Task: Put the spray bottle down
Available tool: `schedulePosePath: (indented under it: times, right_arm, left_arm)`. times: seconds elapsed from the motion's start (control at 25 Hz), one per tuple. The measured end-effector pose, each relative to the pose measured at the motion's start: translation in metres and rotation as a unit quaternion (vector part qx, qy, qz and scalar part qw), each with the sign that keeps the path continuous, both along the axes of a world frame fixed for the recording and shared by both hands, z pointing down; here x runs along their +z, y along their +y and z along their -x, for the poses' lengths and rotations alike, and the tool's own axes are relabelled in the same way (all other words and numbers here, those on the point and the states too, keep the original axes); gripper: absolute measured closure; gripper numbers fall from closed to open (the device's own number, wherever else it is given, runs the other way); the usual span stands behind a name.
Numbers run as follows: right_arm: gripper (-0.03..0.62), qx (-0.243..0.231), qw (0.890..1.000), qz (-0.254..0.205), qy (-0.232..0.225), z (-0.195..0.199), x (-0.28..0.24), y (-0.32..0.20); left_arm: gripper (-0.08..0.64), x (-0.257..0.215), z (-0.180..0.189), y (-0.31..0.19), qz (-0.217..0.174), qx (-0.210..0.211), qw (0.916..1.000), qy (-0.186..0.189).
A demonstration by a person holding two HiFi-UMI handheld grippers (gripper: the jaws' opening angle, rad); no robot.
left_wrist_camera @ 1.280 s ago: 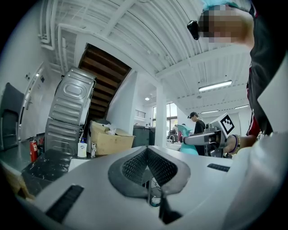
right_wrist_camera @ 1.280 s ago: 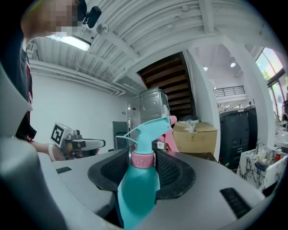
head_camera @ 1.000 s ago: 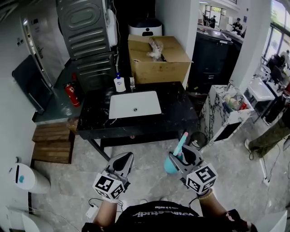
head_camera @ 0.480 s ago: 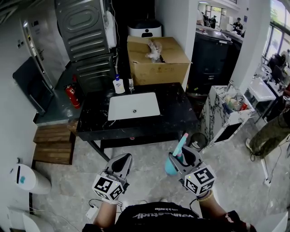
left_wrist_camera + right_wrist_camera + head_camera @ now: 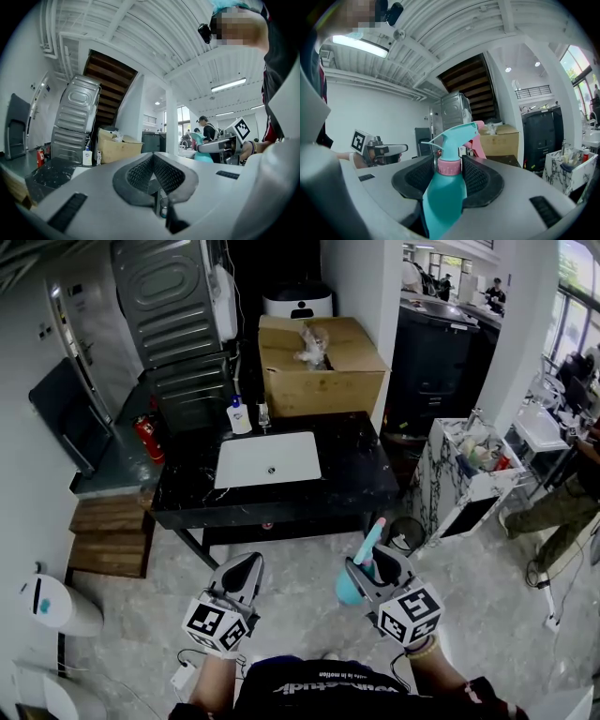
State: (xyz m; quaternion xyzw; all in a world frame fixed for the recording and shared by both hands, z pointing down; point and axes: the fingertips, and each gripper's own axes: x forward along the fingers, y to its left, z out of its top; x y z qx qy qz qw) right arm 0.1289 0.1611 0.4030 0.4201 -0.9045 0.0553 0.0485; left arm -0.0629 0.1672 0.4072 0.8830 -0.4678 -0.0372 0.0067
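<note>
A teal spray bottle (image 5: 350,587) with a pink collar and nozzle stands upright between the jaws of my right gripper (image 5: 375,562), which is shut on its body. In the right gripper view the bottle (image 5: 444,194) fills the gap between both pads, held by the right gripper (image 5: 449,165). My left gripper (image 5: 246,570) floats to the left at about the same height, shut and empty, with its pads meeting at the tip of the left gripper (image 5: 153,157). Both hang over the floor in front of the black table (image 5: 364,479).
The table holds a white basin (image 5: 267,458) and a soap bottle (image 5: 238,415). Behind it stands a cardboard box (image 5: 319,367). A marble-patterned cart (image 5: 459,479) is at the right, wooden steps (image 5: 108,535) and a red extinguisher (image 5: 142,437) at the left. A person's leg (image 5: 558,517) shows far right.
Both grippers have drifted a little forward toward the table, the bottle still held the same way. The left gripper stays shut.
</note>
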Motion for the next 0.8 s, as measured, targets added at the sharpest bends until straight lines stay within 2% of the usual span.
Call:
schedulePosePath:
  times: [0.24,0.4,0.6,0.8]
  right_arm:
    - [0.393,0.006,1.0,0.001,-0.004,-0.018,0.005,-0.003]
    - [0.393,0.008,1.0,0.007,-0.005,-0.021,0.01,-0.015]
    - [0.393,0.02,1.0,0.018,0.001,-0.017,0.018,-0.046]
    - [0.393,0.022,1.0,0.013,0.011,0.004,0.013,-0.095]
  left_arm:
    - [0.546,0.002,-0.011,-0.002,0.007,-0.01,0.9999,-0.006]
    - [0.546,0.008,-0.018,-0.015,0.01,0.0,0.9999,-0.008]
    - [0.546,0.017,-0.013,-0.05,0.016,0.007,0.9999,0.0]
    - [0.546,0.021,0.004,-0.103,0.015,0.02,0.9996,0.008]
